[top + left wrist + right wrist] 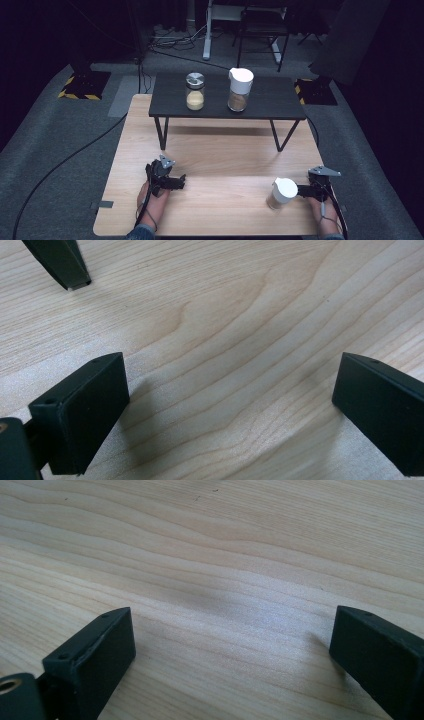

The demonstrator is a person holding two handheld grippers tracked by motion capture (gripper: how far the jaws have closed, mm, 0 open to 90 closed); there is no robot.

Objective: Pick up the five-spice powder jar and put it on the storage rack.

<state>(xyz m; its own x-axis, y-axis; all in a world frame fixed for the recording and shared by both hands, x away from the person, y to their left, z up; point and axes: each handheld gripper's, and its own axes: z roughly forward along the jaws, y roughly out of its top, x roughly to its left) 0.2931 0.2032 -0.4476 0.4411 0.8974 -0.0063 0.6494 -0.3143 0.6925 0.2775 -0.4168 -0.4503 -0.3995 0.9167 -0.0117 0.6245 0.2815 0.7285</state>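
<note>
White-lidded glass jar with a tan filling stands upright on the light wooden surface, near its front right corner, just beside the right gripper, which points toward it from the right. The high view shows this closeness. The right gripper view instead looks along spread jaws at bare wood grain, the jar outside that frame. The left gripper lies on the surface well apart from the jar, its jaws also spread over bare wood. The left gripper view catches a black metal leg of the small dark table, which carries a silver-lidded glass jar and another white-lidded jar.
</note>
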